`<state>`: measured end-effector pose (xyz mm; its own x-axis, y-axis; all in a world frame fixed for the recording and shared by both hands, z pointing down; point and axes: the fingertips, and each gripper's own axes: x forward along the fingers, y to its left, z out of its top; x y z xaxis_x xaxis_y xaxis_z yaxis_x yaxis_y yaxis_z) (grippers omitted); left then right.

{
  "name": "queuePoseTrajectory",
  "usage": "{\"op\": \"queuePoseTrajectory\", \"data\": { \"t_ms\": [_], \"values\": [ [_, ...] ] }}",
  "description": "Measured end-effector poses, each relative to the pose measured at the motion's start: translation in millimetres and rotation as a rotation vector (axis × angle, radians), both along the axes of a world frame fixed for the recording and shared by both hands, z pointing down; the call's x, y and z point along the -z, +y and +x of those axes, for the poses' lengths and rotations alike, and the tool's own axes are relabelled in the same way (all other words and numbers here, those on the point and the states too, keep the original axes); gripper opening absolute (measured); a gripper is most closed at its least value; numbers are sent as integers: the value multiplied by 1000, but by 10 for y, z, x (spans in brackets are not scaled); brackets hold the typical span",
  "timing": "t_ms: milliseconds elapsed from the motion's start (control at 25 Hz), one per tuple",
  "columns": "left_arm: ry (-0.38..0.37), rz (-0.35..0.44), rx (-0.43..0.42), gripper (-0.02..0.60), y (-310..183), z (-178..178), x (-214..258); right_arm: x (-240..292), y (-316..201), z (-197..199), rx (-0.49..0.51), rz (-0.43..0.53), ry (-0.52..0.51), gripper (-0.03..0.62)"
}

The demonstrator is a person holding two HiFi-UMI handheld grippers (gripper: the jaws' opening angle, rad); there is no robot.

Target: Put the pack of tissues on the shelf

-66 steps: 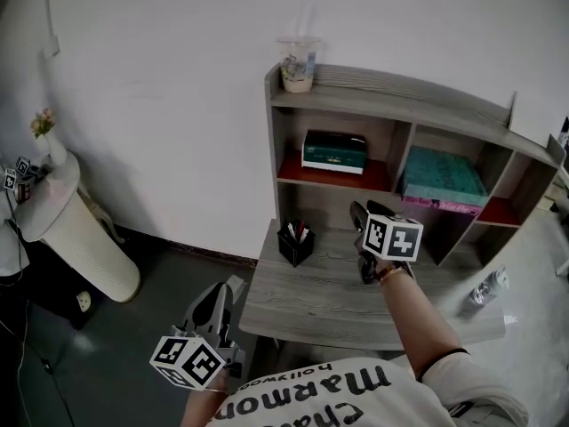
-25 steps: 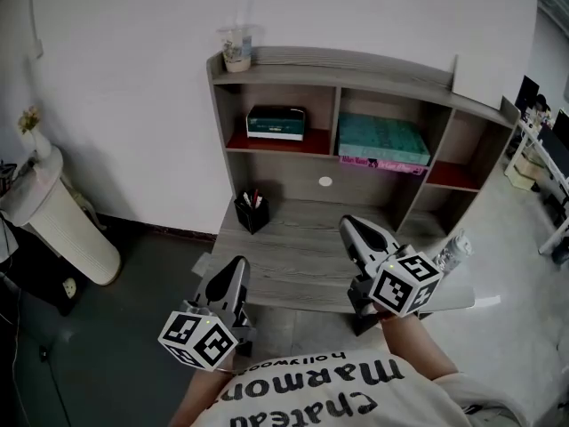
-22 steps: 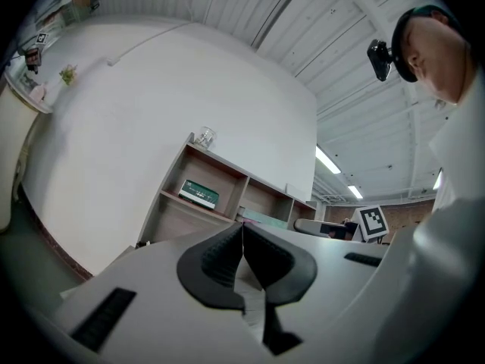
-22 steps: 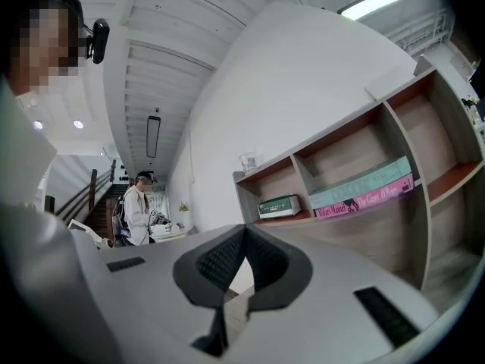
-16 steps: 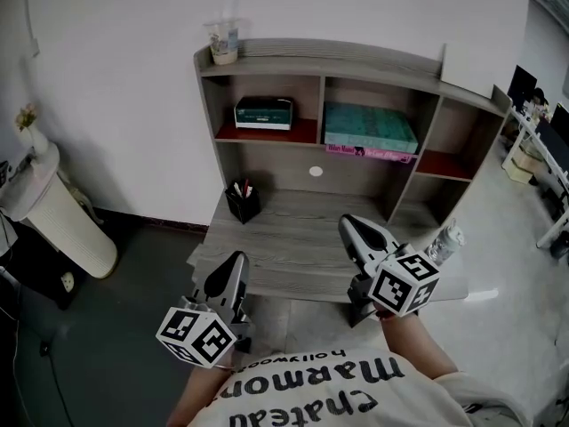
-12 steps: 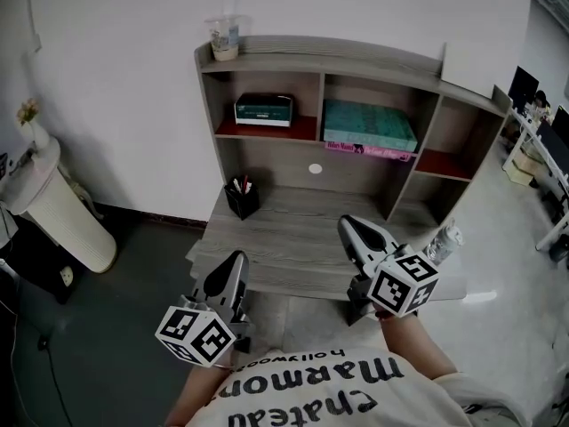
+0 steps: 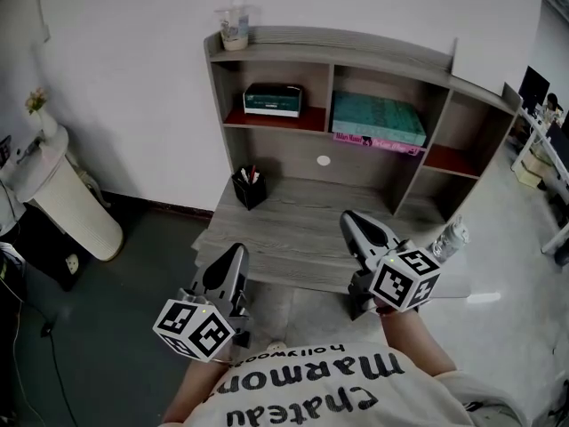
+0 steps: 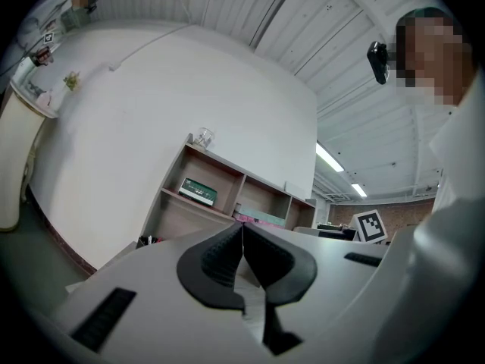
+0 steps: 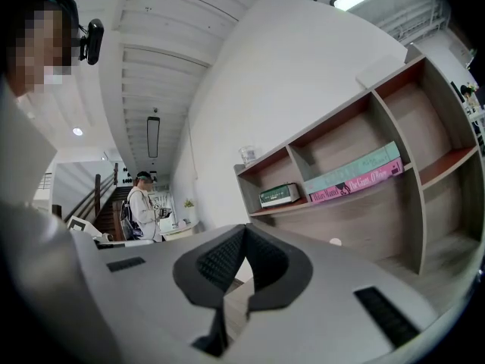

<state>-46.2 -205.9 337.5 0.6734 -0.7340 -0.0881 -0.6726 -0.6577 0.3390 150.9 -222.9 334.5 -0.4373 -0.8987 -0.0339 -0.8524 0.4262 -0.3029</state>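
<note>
The pack of tissues [image 7: 273,100], a dark green box, lies in the left compartment of the grey shelf unit [image 7: 331,53] on its red board. It also shows small in the left gripper view [image 8: 198,192] and the right gripper view [image 9: 280,196]. My left gripper [image 7: 233,258] hangs off the desk's front left corner, jaws shut with nothing between them [image 8: 242,230]. My right gripper [image 7: 356,222] sits over the desk's front edge, also shut and empty [image 9: 245,232]. Both are far from the tissue pack.
A black pen holder [image 7: 250,188] stands at the back left of the desk [image 7: 293,229]. Teal and pink books [image 7: 378,120] fill the middle compartment. A plastic cup [image 7: 234,28] tops the shelf. A water bottle [image 7: 447,238] stands at the desk's right; a white stand [image 7: 62,205] stands at the left.
The right gripper has drawn back from the middle of the desk near the shelf to the front edge. Over the last second both grippers stay nearly still; the head view shifts slightly.
</note>
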Motion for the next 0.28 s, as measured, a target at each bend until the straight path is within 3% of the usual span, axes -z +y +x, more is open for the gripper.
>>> {"op": "queuePoseTrajectory", "data": {
  "t_ms": [280],
  "values": [
    [5,-4,-3,18,-104,-42,-53,-54,-114,-20,-2,-12,-8,6]
  ]
}}
